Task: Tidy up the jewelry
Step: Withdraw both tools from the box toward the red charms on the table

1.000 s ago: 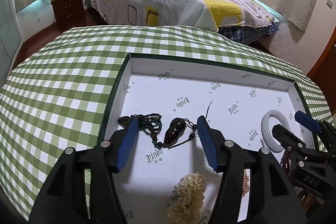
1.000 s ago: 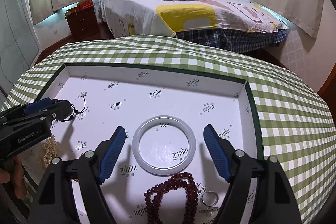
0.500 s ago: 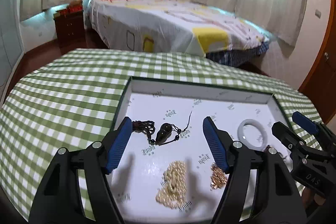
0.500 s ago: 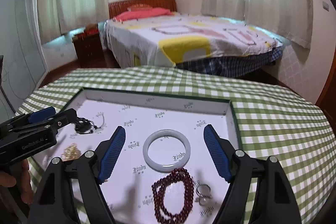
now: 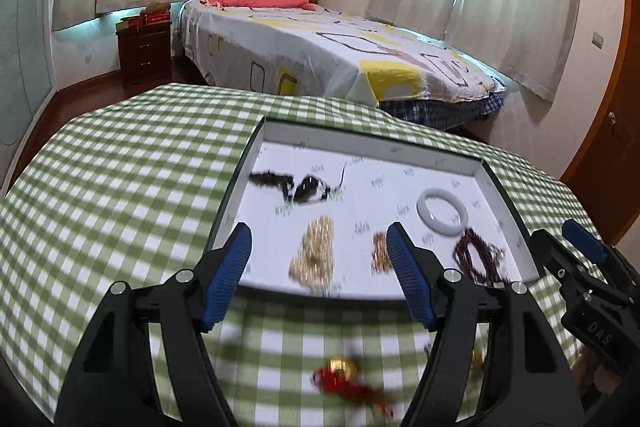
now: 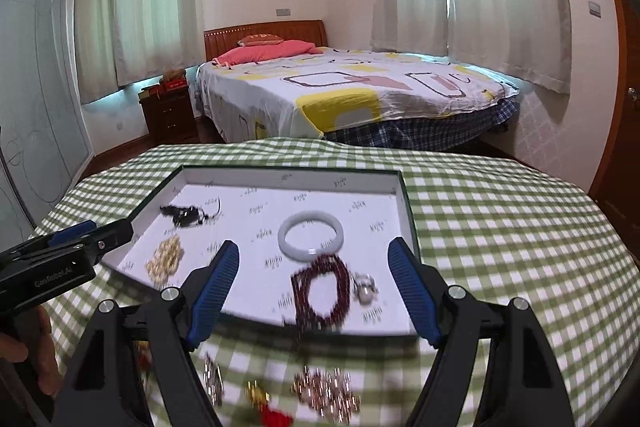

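Note:
A white-lined tray [image 5: 372,143] [image 6: 288,175] lies on the green checked table. It holds a dark cord pendant [image 5: 304,187] [image 6: 188,215], a pearl string [image 5: 316,255] [image 6: 166,261], a gold piece [image 5: 380,255], a white bangle [image 5: 442,213] [image 6: 311,235], dark red beads [image 5: 478,259] [image 6: 322,291] and a silver ring [image 6: 366,289]. In front of the tray lie a red and gold charm [image 5: 344,381] [image 6: 264,403] and a rose-gold chain [image 6: 326,393]. My left gripper [image 5: 320,275] and right gripper [image 6: 314,291] are open and empty, above the tray's near edge.
A bed [image 5: 332,51] stands beyond the table, a dark nightstand [image 5: 144,51] to its left, a wooden door [image 5: 600,99] at the right. The green checked cloth [image 5: 120,163] spreads left of the tray.
Both grippers have pulled back and up from inside the tray to its near edge. More of the table in front, with loose jewelry, has come into view.

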{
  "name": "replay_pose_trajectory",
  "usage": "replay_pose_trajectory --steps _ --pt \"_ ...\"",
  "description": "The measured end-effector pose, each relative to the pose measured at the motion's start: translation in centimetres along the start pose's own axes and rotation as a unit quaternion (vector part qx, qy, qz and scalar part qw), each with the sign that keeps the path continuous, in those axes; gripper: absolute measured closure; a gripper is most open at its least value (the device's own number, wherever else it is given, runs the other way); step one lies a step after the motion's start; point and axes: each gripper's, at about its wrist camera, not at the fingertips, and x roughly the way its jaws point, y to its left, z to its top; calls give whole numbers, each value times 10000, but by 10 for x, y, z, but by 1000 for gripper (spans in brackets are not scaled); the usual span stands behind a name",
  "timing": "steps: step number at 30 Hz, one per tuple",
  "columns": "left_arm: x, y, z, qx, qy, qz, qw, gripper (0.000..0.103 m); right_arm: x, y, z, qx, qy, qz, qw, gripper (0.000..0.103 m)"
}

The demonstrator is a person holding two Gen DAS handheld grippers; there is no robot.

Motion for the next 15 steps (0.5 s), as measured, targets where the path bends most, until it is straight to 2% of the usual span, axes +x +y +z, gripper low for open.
replay_pose_trajectory --steps 9,15 --pt "-24 1 -40 -28 91 82 9999 35 -25 0 -32 -9 -3 -24 10000 28" --pt "-27 -1 -61 37 222 129 9997 35 -32 1 -56 -35 110 -53 9999 28"
